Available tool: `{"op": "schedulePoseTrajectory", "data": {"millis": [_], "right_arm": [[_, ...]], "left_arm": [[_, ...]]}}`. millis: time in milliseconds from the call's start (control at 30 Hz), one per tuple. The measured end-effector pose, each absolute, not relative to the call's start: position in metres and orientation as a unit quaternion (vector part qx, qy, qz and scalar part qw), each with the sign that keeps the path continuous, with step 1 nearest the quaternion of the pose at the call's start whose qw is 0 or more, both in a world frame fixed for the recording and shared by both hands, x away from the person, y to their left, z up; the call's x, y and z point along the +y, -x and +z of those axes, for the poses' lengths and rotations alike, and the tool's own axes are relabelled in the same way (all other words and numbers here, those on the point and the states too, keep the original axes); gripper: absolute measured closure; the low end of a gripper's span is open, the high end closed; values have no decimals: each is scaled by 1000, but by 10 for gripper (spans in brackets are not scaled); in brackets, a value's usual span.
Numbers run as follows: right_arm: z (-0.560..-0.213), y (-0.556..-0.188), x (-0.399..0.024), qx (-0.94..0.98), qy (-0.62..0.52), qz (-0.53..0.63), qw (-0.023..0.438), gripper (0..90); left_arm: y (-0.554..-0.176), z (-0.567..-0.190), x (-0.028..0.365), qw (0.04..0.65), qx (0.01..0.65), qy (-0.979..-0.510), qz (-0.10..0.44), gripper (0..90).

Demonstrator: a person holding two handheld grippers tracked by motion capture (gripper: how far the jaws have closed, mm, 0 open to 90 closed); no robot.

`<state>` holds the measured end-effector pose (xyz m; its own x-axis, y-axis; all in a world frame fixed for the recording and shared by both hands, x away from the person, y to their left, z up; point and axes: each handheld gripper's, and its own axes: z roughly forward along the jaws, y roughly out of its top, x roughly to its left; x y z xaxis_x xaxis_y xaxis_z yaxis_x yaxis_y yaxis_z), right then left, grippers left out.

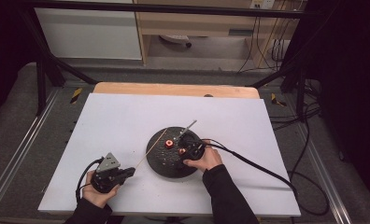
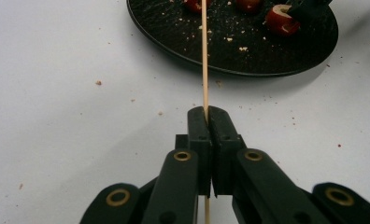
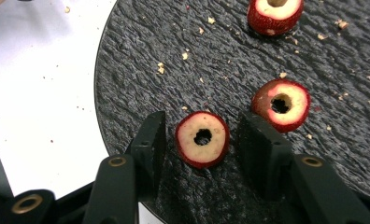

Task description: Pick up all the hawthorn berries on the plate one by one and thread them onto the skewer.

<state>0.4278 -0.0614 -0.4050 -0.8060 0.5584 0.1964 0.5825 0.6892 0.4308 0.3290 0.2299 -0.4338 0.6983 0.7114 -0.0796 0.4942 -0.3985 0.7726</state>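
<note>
My left gripper is shut on a thin wooden skewer, whose far end reaches over the black plate. In the right gripper view, my right gripper hangs low over the plate. A cored red-skinned fruit slice lies flat between its jaws, with a small gap on each side, so the pads are not touching it. In the high view the right gripper is over the plate's right half. Two more slices lie farther on.
Crumbs are scattered over the plate and the white table top. A thin grey rod leans off the plate's far edge. Another red slice sits near the plate's middle. Cables trail off to the right.
</note>
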Motion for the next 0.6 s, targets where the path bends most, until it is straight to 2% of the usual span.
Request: {"op": "schedulePoseTrajectory", "data": {"millis": [267,600], "right_arm": [[-411,-431,-60,-920,310,-235,36,594],[-411,-433,-60,-920,316,-229,45,602]], "left_arm": [[-329,-434,230,409,365,-826,133,883],[-329,-434,229,407,364,-827,133,883]]}}
